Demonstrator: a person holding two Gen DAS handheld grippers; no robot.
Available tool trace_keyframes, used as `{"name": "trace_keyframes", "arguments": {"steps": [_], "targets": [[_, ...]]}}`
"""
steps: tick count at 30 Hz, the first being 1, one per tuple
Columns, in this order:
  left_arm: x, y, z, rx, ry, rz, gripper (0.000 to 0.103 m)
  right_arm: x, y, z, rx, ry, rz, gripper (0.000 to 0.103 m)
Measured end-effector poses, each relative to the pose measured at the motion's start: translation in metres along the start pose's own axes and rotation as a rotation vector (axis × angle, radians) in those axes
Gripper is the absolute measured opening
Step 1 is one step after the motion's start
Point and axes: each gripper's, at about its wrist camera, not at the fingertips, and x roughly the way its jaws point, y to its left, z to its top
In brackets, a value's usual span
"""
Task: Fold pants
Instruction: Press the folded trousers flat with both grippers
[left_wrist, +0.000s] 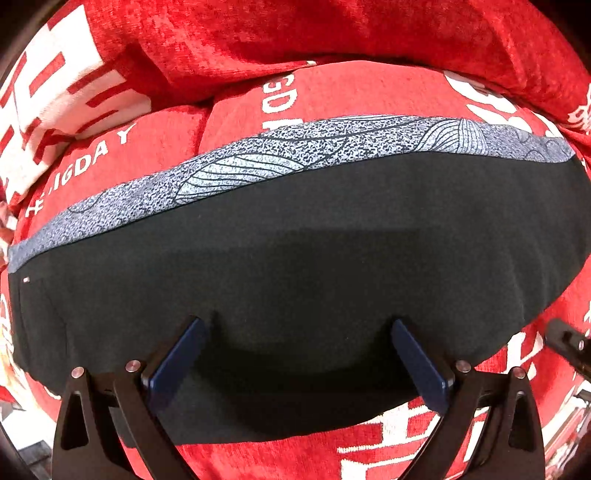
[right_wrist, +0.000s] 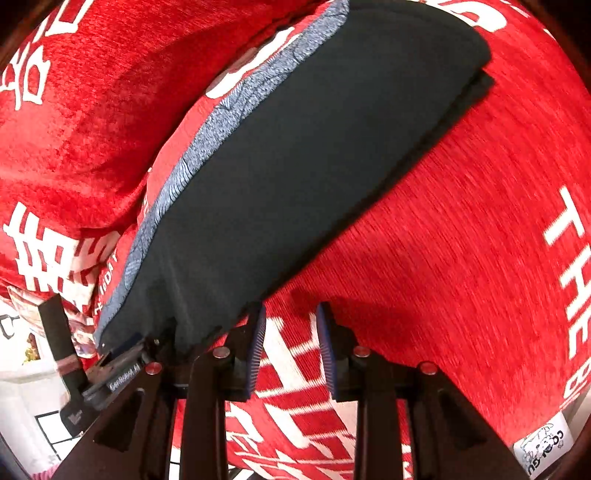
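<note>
A red chenille cover with white lettering (left_wrist: 351, 92) spreads over what looks like a cushioned sofa or bed, filling both wrist views, and on it lie the dark charcoal pants with a grey leaf-patterned band (left_wrist: 295, 240) along their far edge. The garment rests flat in a compact, layered slab; in the right wrist view (right_wrist: 295, 155) a second layer peeks out beneath the top one at the far corner, which suggests the folding is well along, perhaps at its last fold or at a final smoothing. The left claw (left_wrist: 295, 354) sits low over the near edge of the dark cloth, its blue-padded fingers (left_wrist: 177, 358) spread wide with fabric lying between them and nothing pinched; whether the pads touch the cloth cannot be told. The right claw (right_wrist: 291, 347) hovers just beside the pants' near corner, over bare red cover, its ribbed blue pads (right_wrist: 256, 347) apart and gripping nothing. Judging by this layout, the next move calls for either a fresh pinch on one end of the slab, both layers taken together so they do not slide apart, or a withdrawal if the fold is deemed finished.
</note>
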Motion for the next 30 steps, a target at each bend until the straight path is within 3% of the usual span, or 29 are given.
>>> {"name": "trace_keyframes", "arguments": {"steps": [18,25,30], "targets": [[-0.022,-0.032,0.007,0.036,0.011,0.045,0.102,-0.006,-0.022,-0.006,0.055,-0.008,0.060,0.034],[-0.040,-0.038,-0.007,0.048,0.025,-0.011,0.102,-0.010,-0.029,-0.007,0.074,-0.019,0.080,0.034],[-0.058,-0.064,-0.024,0.111,0.038,-0.070,0.102,-0.012,-0.034,-0.007,0.087,-0.028,0.086,0.034]]}}
